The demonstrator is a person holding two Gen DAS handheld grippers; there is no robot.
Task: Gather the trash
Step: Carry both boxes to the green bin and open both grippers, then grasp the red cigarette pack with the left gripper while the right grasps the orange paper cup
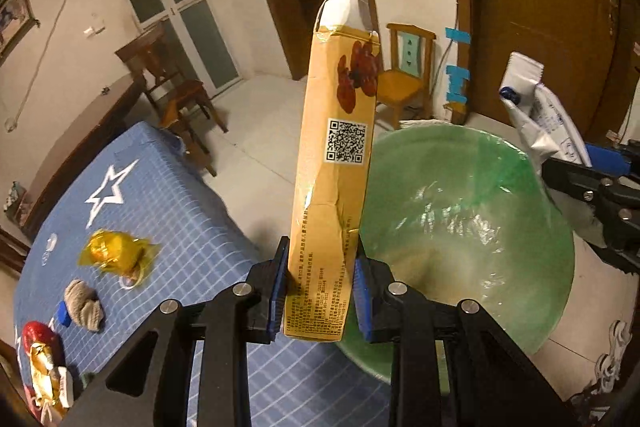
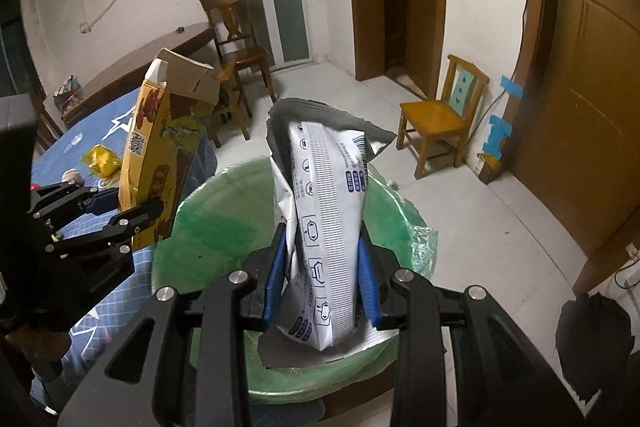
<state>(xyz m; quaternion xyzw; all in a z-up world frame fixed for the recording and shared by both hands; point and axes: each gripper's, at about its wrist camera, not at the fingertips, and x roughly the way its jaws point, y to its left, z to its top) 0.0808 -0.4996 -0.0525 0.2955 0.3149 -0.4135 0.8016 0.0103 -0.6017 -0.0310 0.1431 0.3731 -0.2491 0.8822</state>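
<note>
At the bottom centre of the left wrist view, the left gripper (image 1: 320, 291) has its jaws pinching the lower end of a flattened yellow carton (image 1: 334, 163), which stands nearly upright and reaches toward the upper middle of the frame. In the right wrist view the right gripper (image 2: 322, 277) sits likewise at bottom centre, jaws clamped on a crumpled white and silver pouch (image 2: 324, 223). Just behind both loads, filling the centre and lower right, gapes the bin lined with a green bag (image 1: 472, 211). The pouch seems to hang over the opening; the carton looks closer to the bin's left rim, so a good drop would likely mean carrying it further right over the mouth, tipping its long body down, then parting the jaws. Further left, on the blue star-patterned bed (image 1: 168, 195), more trash waits: a yellow wrapper (image 1: 114, 255), a grey wad (image 1: 84, 305) and red and gold wrappers (image 1: 40, 359) at the lower left corner.
</note>
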